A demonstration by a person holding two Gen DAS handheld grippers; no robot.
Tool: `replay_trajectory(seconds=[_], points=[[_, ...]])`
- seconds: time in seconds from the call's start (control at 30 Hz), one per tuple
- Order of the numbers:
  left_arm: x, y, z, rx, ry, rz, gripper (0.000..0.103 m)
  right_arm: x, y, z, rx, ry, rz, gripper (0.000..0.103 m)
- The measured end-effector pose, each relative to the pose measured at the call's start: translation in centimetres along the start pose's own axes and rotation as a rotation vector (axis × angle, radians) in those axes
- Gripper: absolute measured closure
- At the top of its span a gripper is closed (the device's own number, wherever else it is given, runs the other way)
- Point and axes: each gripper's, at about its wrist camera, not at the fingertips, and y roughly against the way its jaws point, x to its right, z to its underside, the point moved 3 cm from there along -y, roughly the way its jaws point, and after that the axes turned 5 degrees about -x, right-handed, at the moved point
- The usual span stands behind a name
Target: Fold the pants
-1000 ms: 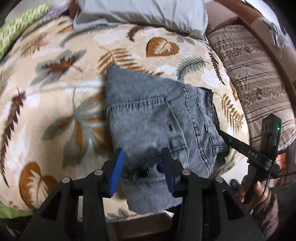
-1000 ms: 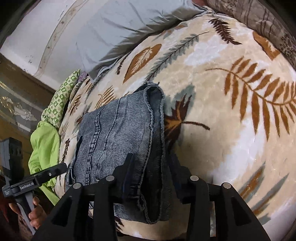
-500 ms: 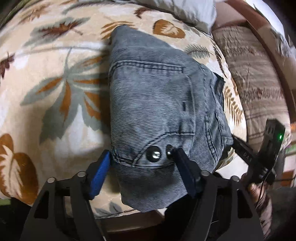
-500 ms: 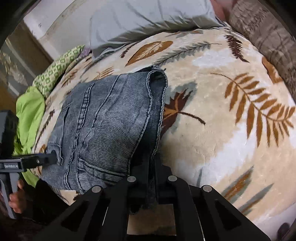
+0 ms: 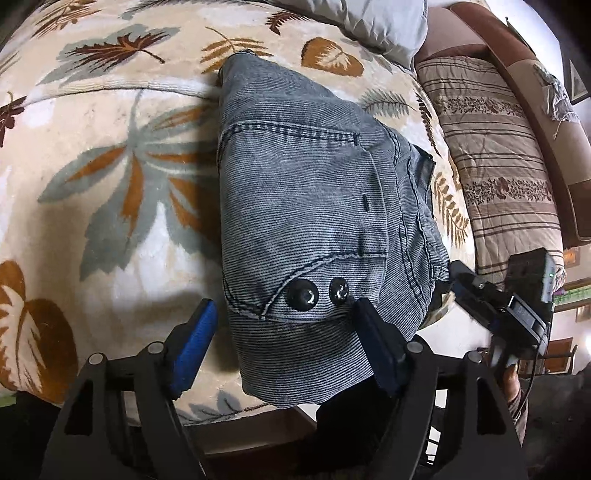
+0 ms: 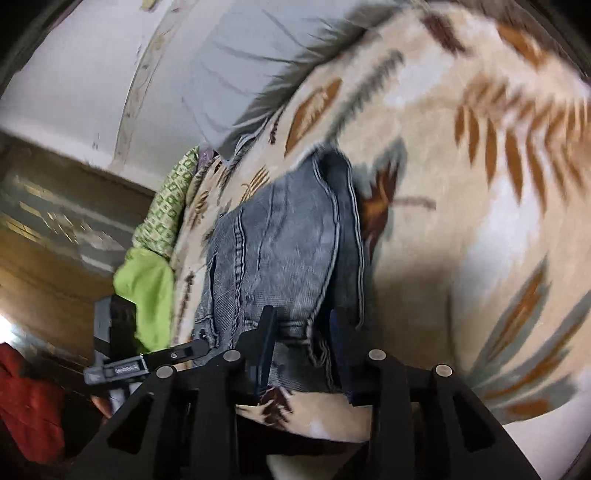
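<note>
Grey-blue denim pants (image 5: 314, 206) lie folded into a compact stack on the leaf-patterned blanket (image 5: 110, 184), the near end with two metal buttons (image 5: 321, 293) hanging over the bed's front edge. My left gripper (image 5: 284, 347) is open, its jaws on either side of that near end. In the right wrist view the pants (image 6: 280, 254) show from their right side. My right gripper (image 6: 301, 350) is open, with the near right corner of the stack between its fingers. The right gripper also shows in the left wrist view (image 5: 495, 299).
A grey pillow (image 5: 369, 18) lies at the head of the bed. A striped brown quilt (image 5: 498, 155) lies on the right. Green cloth (image 6: 147, 288) and a green patterned pillow (image 6: 166, 199) lie on the left. A red cloth (image 6: 26, 402) is beside the bed.
My right gripper, shut on the pants' right edge half a second ago, has opened and tilted. My left gripper has opened wider and moved closer to the near end.
</note>
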Motion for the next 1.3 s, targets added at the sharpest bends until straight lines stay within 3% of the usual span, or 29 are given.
replay_trajectory(seconds=[0.1, 0.13, 0.17, 0.3, 0.33, 0.43, 0.53, 0.67, 0.73, 0.83, 0.9, 1.07, 1.2, 1.3], points=[[0.1, 0.0, 0.0, 0.0, 0.001, -0.007, 0.027, 0.8, -1.9, -0.1, -0.04, -0.069, -0.099, 0.067], [0.2, 0.3, 0.0, 0.004, 0.004, -0.014, 0.028, 0.7, -2.0, -0.1, -0.037, -0.054, -0.089, 0.086], [0.4, 0.5, 0.1, 0.01, 0.003, -0.016, 0.028, -0.3, -1.8, -0.2, -0.026, 0.004, -0.054, 0.093], [1.3, 0.3, 0.2, 0.018, -0.031, -0.068, 0.028, -5.6, 0.2, 0.4, 0.066, 0.323, 0.203, 0.094], [1.4, -0.1, 0.3, 0.012, -0.036, -0.079, 0.028, -5.9, -0.3, 0.7, 0.049, 0.375, 0.283, 0.094], [1.3, -1.2, 0.6, 0.008, -0.051, -0.097, 0.026, -4.4, -2.1, 1.4, -0.01, 0.401, 0.386, 0.091], [0.9, -1.1, 0.6, 0.006, -0.041, -0.08, 0.026, -2.2, -2.8, 1.8, -0.012, 0.324, 0.344, 0.091], [0.9, 0.1, 0.5, 0.006, -0.054, -0.052, 0.029, -2.6, -1.3, 1.2, -0.023, 0.273, 0.286, 0.079], [0.9, 1.7, 0.2, 0.037, -0.072, -0.028, 0.029, -2.9, 0.2, 0.7, 0.014, 0.252, 0.239, 0.077], [0.5, 4.4, -1.2, 0.118, -0.069, -0.009, 0.029, -3.1, 2.9, -1.3, 0.111, 0.201, 0.183, 0.057], [0.0, 4.7, -2.3, 0.12, -0.046, -0.002, 0.029, -2.9, 3.0, -2.3, 0.12, 0.189, 0.196, 0.054], [-0.6, 2.5, -4.4, 0.069, -0.004, -0.018, 0.029, -2.8, -0.1, -3.5, 0.072, 0.194, 0.245, 0.054], [-0.8, 0.6, -5.5, 0.011, 0.029, 0.038, 0.029, -1.4, -2.8, -4.7, 0.006, 0.162, 0.229, 0.054], [-0.8, -0.7, -5.9, -0.022, 0.036, 0.059, 0.029, -0.2, -4.1, -4.9, -0.045, 0.154, 0.179, 0.044]])
